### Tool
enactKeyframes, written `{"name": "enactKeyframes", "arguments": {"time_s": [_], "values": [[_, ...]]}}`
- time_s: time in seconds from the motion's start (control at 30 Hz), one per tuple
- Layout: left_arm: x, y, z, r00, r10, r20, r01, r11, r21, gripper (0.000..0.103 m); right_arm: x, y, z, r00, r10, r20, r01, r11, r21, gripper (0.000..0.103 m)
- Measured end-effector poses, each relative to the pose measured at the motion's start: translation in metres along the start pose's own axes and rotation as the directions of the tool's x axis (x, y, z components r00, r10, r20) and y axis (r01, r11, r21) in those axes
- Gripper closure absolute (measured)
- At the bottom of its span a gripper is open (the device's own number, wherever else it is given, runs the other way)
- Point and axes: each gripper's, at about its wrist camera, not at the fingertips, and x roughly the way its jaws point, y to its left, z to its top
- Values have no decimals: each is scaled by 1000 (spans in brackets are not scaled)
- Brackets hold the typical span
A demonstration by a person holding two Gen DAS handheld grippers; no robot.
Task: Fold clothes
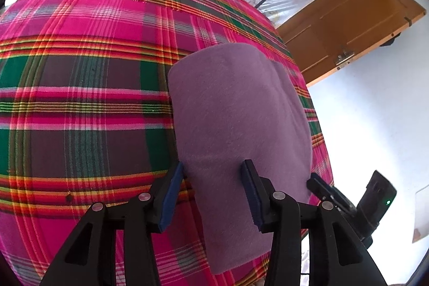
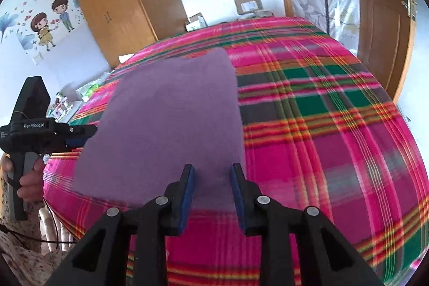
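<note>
Your left gripper [image 1: 211, 178] hovers with fingers spread over the near left edge of the purple cloth [image 1: 238, 125], which lies folded flat on the plaid bedspread [image 1: 80, 77] near its edge. Your right gripper [image 2: 211, 180] is also spread, above the cloth's near right corner. Whether either touches the fabric is unclear. Your left hand [image 2: 29, 178] grips its handle, partly cut off.
</note>
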Motion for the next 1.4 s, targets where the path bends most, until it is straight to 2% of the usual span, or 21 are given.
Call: {"name": "enactKeyframes", "arguments": {"time_s": [0.13,0.27,0.37,0.47,0.5,0.57,0.63,0.77,0.87,1.0,1.27,1.4], "values": [[-1,0,-1,1000,-6,-3,6,1000,3,55,-2,-8,-11,1000,-17,-25,18,999,40,72],[-3,3,-3,1000,-15,-8,15,1000,3,55,-7,-8,-14,998,-45,-40,46,999,15,72],[-6,5,-5,1000,-30,1,30,1000,7,55,-13,-8,-9,999,-22,-35,22,1000,12,72],[-8,7,-8,998,-58,13,58,998,17,55,-19,-13,4,1000,6,9,-6,999,36,71],[-8,9,-8,997,-71,9,70,997,14,55,-18,-16,8,1000,25,15,-26,999,43,70],[-4,12,-6,995,-100,-15,100,995,-11,54,-17,-22,18,998,63,29,-65,996,58,60],[-1,17,-5,991,-123,-43,121,992,-44,42,-9,-26,29,995,100,14,-101,992,79,57],[6,22,-4,981,-173,-87,166,982,-87,40,11,-39,40,978,208,-29,-202,969,141,50],[13,26,-1,965,-232,-118,217,968,-128,39,24,-44,49,963,265,-55,-254,955,153,48],[19,33,3,952,-286,-114,261,946,-189,39,41,-49,61,936,340,-89,-324,932,161,45],[31,27,11,939,-316,-138,286,937,-201,38,65,-53,76,904,402,-147,-375,910,179,43],[37,25,16,929,-334,-159,299,931,-210,37,75,-51,80,875,445,-189,-420,894,159,43]]}}
